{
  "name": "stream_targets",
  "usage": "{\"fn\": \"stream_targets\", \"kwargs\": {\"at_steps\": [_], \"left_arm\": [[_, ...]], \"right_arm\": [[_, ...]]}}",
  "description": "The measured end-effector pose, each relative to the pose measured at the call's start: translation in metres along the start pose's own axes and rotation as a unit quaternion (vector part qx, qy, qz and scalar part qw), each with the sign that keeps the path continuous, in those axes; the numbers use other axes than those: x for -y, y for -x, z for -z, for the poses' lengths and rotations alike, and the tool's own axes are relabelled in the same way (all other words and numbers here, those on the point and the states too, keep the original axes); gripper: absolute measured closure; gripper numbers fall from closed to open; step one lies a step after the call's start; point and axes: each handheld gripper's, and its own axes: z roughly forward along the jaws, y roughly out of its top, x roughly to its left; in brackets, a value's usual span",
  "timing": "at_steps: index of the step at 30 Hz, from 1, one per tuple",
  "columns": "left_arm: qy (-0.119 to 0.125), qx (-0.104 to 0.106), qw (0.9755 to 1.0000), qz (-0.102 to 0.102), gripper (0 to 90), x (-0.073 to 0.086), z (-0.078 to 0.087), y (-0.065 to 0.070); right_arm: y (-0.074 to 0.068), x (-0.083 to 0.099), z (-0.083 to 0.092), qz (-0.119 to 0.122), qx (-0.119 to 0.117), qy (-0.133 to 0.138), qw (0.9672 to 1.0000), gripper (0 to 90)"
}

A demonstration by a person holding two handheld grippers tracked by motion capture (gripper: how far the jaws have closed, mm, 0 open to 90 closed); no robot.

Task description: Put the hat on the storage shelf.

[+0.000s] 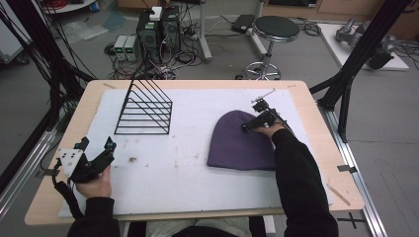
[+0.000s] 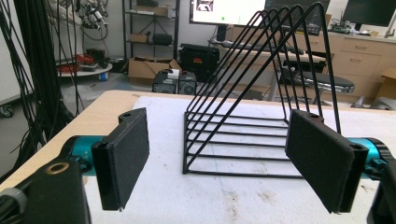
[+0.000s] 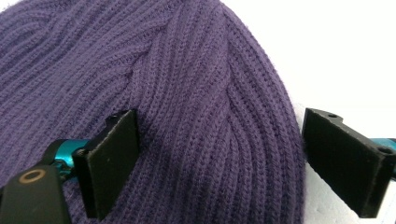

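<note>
- Right now the right gripper point(image 3: 219, 163) has its jaws spread wide, one over the ribbed knit of the purple beanie point(image 3: 177, 93) and the other out past the hat's edge above the white mat point(image 3: 350, 51).
- Nothing is clamped between those jaws; whether the pads actually touch the fabric cannot be told.
- From the high view, the right gripper point(image 1: 258, 122) sits at the upper right edge of the beanie point(image 1: 237, 143), held by a hand in a black sleeve point(image 1: 299, 182) that crosses the hat's right side.
- The beanie lies flat on the right half of the mat point(image 1: 173, 168), crown toward the far side, brim toward the person.
- The left gripper point(image 2: 217, 163) is also opened wide and holds nothing; its jaws frame the black wire rack point(image 2: 261, 107), which stands well ahead of them.
- In the high view the left gripper point(image 1: 95, 148) rests in a hand near the mat's left front corner, well apart from the beanie.
- The wire rack point(image 1: 144, 111) stands upright on the far left part of the mat, between the left gripper and the table's back edge.
- The mat covers most of the wooden table point(image 1: 336, 163), whose bare rim shows all round.
</note>
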Motion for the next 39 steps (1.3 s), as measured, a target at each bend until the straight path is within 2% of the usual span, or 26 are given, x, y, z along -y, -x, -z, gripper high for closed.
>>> {"fn": "stream_targets", "kwargs": {"at_steps": [5, 6, 7, 8, 10, 11, 12, 13, 16, 17, 19, 22, 23, 25, 30, 33, 35, 36, 39], "left_arm": [[-0.001, 0.001, 1.0, 0.001, 22.1, 0.0, 0.0, 0.0], [-0.002, 0.0, 1.0, 0.001, 22.1, 0.0, 0.0, 0.0], [-0.002, 0.0, 1.0, 0.001, 22.1, 0.0, 0.0, 0.0], [-0.002, -0.001, 1.0, 0.002, 22.1, 0.0, 0.0, -0.001], [-0.003, -0.002, 1.0, 0.006, 22.1, 0.0, 0.0, -0.001], [-0.004, -0.003, 1.0, 0.006, 22.1, 0.0, 0.0, -0.002], [-0.004, -0.003, 1.0, 0.006, 22.2, 0.0, 0.0, -0.002], [-0.004, -0.004, 1.0, 0.008, 22.2, 0.0, 0.0, -0.002], [-0.004, -0.002, 1.0, 0.009, 22.4, 0.0, 0.0, -0.002], [-0.004, -0.002, 1.0, 0.009, 22.4, 0.0, 0.0, -0.002], [-0.005, 0.0, 1.0, 0.008, 22.6, 0.0, 0.0, -0.002], [-0.005, 0.001, 0.9999, 0.01, 22.6, 0.001, 0.0, -0.002], [-0.005, 0.001, 0.9999, 0.01, 22.6, 0.001, 0.0, -0.002], [-0.004, 0.001, 0.9999, 0.011, 22.8, 0.001, 0.0, -0.002], [-0.003, -0.001, 0.9999, 0.015, 22.9, 0.0, 0.0, -0.005], [-0.002, -0.001, 0.9998, 0.018, 22.9, 0.0, 0.001, -0.005], [-0.001, -0.001, 0.9998, 0.018, 22.9, 0.0, 0.001, -0.005], [-0.001, -0.002, 0.9998, 0.017, 23.1, 0.0, 0.001, -0.005], [-0.001, -0.001, 0.9999, 0.017, 23.1, 0.0, 0.002, -0.005]], "right_arm": [[0.0, 0.0, 0.001, 0.0, 0.003, 0.0, 1.0, 15.1], [0.0, 0.001, 0.002, 0.001, 0.005, -0.001, 1.0, 19.1], [0.0, 0.001, 0.002, 0.001, 0.005, -0.001, 1.0, 19.1], [-0.002, 0.0, 0.004, 0.003, 0.002, -0.001, 1.0, 27.9], [-0.005, 0.0, 0.006, 0.009, -0.003, -0.003, 0.9999, 38.1], [-0.006, 0.0, 0.006, 0.014, -0.007, -0.002, 0.9999, 42.6], [-0.006, 0.0, 0.006, 0.014, -0.007, -0.002, 0.9999, 42.6], [-0.009, -0.001, 0.008, 0.004, -0.015, -0.007, 0.9999, 51.9], [-0.009, -0.001, 0.009, -0.01, -0.025, -0.011, 0.9996, 62.9], [-0.009, -0.001, 0.009, -0.01, -0.025, -0.011, 0.9996, 62.9], [-0.008, -0.002, 0.009, -0.025, -0.037, -0.016, 0.9989, 70.0], [-0.007, -0.002, 0.01, -0.021, -0.04, -0.016, 0.9988, 72.0], [-0.008, -0.002, 0.01, -0.01, -0.037, -0.014, 0.9992, 73.1], [-0.009, -0.002, 0.01, -0.005, -0.035, -0.013, 0.9993, 73.6], [-0.01, -0.001, 0.011, -0.001, -0.03, -0.006, 0.9995, 73.7], [-0.009, 0.004, 0.013, -0.011, -0.034, 0.013, 0.9993, 74.0], [-0.009, 0.005, 0.014, -0.009, -0.033, 0.018, 0.9992, 74.1], [-0.01, 0.007, 0.02, -0.005, -0.03, 0.034, 0.999, 74.1], [-0.012, 0.008, 0.026, 0.0, -0.028, 0.052, 0.9982, 74.1]]}}
